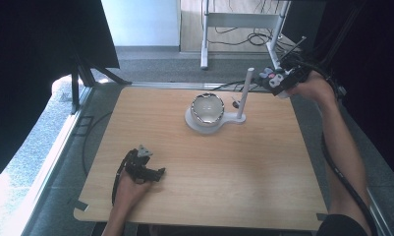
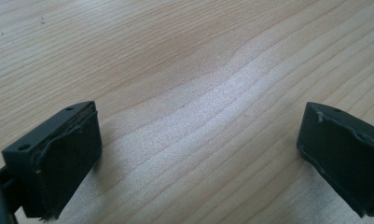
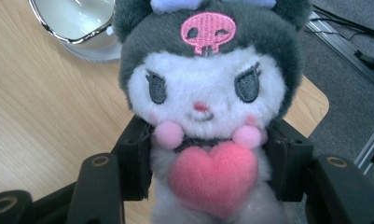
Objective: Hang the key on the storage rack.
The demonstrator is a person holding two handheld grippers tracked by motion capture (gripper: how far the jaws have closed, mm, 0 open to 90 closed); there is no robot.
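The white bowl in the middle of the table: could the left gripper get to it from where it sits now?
Probably yes. The left gripper rests near the table's front edge, jaws open and empty, with only bare wood between it and the bowl. The upright post stands on the bowl's far right, out of its path.

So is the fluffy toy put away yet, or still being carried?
Still being carried. Done: the right gripper has picked up the plush toy and squeezes its body. In hand: it hangs over the table's far right corner. Probably left: setting it down, maybe in the bowl. The left gripper rests open.
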